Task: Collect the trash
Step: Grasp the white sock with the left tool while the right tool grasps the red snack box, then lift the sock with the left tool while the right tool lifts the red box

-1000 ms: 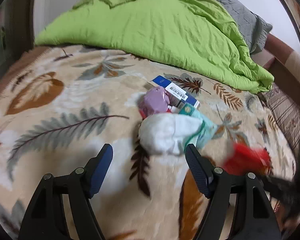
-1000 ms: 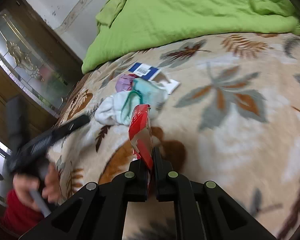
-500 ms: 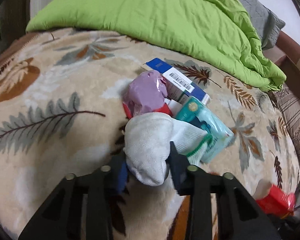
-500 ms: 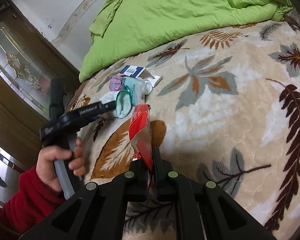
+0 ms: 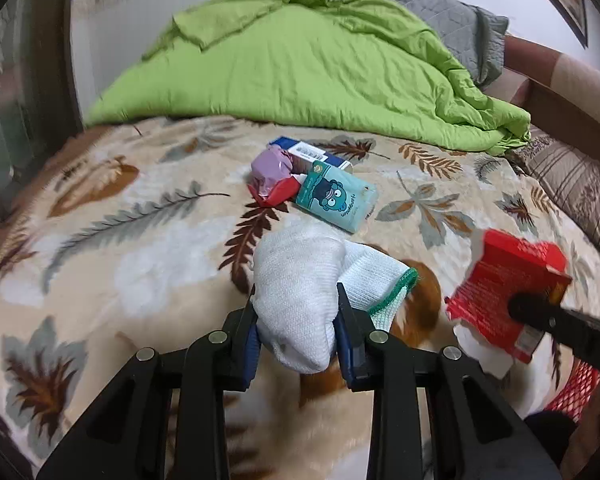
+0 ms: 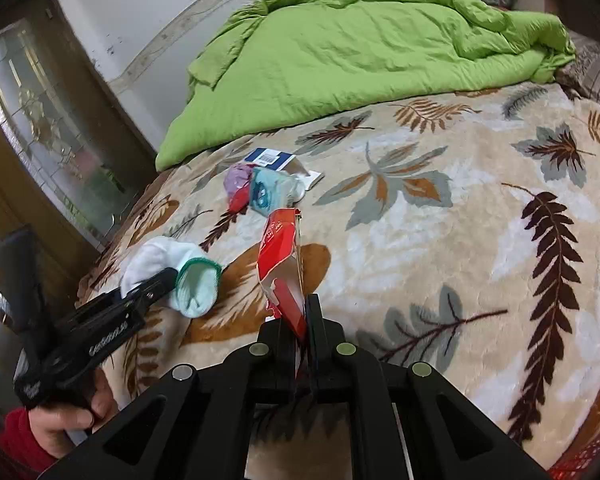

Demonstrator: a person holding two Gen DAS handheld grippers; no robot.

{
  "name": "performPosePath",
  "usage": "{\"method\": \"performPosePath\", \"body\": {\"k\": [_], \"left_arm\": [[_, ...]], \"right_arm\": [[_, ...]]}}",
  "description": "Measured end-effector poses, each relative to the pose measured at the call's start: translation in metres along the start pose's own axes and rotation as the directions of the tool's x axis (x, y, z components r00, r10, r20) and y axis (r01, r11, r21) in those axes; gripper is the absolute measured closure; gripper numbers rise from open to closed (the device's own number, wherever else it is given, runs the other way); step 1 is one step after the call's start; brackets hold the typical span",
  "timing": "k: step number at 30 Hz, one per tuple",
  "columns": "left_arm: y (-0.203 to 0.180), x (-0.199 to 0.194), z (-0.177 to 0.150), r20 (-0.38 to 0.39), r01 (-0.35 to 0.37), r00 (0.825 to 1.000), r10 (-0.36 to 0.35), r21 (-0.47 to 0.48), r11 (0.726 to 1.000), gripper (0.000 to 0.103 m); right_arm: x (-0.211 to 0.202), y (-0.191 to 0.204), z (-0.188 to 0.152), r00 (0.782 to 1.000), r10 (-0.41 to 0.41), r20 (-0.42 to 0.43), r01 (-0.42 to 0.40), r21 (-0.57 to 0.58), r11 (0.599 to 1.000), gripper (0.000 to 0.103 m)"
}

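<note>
Both hands are full over the bed (image 5: pixel 148 240). The left claw (image 5: pixel 296 320) is clenched on a white sock (image 5: pixel 300 280) with a green cuff, lifted clear of the leaf-print blanket; the toe bulges up between the fingers while the cuff end hangs loose to the right. The right claw (image 6: pixel 300 316) is pinched tight on a torn red wrapper (image 6: pixel 282 256), which stands up thin and edge-on from the fingers.

Still lying on the blanket, well beyond both claws, is a small heap: a teal tissue pack (image 5: pixel 336 200), a crumpled purple wrapper (image 5: pixel 270 168) sitting on something red, and a blue-and-white box (image 5: pixel 308 154) behind them, all touching. A green duvet (image 5: pixel 292 64) is bunched at the far end.

What worries me: the sock is soft and only caught around its middle, so a quick swing could let it slide out. The red wrapper is held by a ragged torn edge, which looks likely to tear further or slip free. A red mesh something shows at the lower right of the left view; I can't tell what it is
</note>
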State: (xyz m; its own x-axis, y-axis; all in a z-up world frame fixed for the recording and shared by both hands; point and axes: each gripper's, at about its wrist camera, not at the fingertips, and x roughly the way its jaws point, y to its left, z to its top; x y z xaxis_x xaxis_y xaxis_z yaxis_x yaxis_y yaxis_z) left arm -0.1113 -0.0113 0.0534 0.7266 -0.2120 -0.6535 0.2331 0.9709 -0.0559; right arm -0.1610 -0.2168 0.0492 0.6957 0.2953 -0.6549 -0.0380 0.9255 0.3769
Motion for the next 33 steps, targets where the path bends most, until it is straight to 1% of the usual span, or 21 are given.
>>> {"method": "performPosePath", "body": {"k": [2,5,8,11,15,18,33], "left_arm": [[-0.001,-0.012,-0.007,0.028,-0.026,0.999,0.026,0.003,1.0,0.073],[-0.001,-0.022,-0.009,0.054,-0.04,0.998,0.04,-0.006,0.999,0.073],[-0.004,-0.03,-0.016,0.059,-0.054,0.997,0.054,-0.005,0.999,0.073],[-0.009,-0.034,-0.023,0.054,-0.048,0.997,0.047,0.01,0.999,0.073],[-0.018,-0.04,-0.026,0.068,-0.044,0.997,0.041,0.04,0.998,0.073],[-0.023,-0.041,-0.029,0.06,-0.035,0.998,0.032,0.054,0.998,0.073],[-0.043,-0.049,-0.035,0.057,-0.01,0.998,0.004,0.102,0.995,0.073]], "right_arm": [[-0.004,0.003,-0.003,1.0,-0.006,0.008,0.006,-0.014,1.0,0.098],[-0.007,0.004,-0.006,1.0,-0.005,0.007,0.005,-0.012,1.0,0.098],[-0.012,0.001,-0.008,1.0,-0.009,0.011,0.009,0.002,1.0,0.098],[-0.017,0.0,-0.011,1.0,-0.014,0.016,0.014,0.01,1.0,0.098],[-0.021,0.0,-0.015,1.0,-0.02,0.015,0.02,0.011,1.0,0.098],[-0.023,0.001,-0.017,1.0,-0.023,0.014,0.022,0.011,1.0,0.098],[-0.038,-0.011,-0.025,1.0,-0.012,0.015,0.011,0.069,0.998,0.098]]}}
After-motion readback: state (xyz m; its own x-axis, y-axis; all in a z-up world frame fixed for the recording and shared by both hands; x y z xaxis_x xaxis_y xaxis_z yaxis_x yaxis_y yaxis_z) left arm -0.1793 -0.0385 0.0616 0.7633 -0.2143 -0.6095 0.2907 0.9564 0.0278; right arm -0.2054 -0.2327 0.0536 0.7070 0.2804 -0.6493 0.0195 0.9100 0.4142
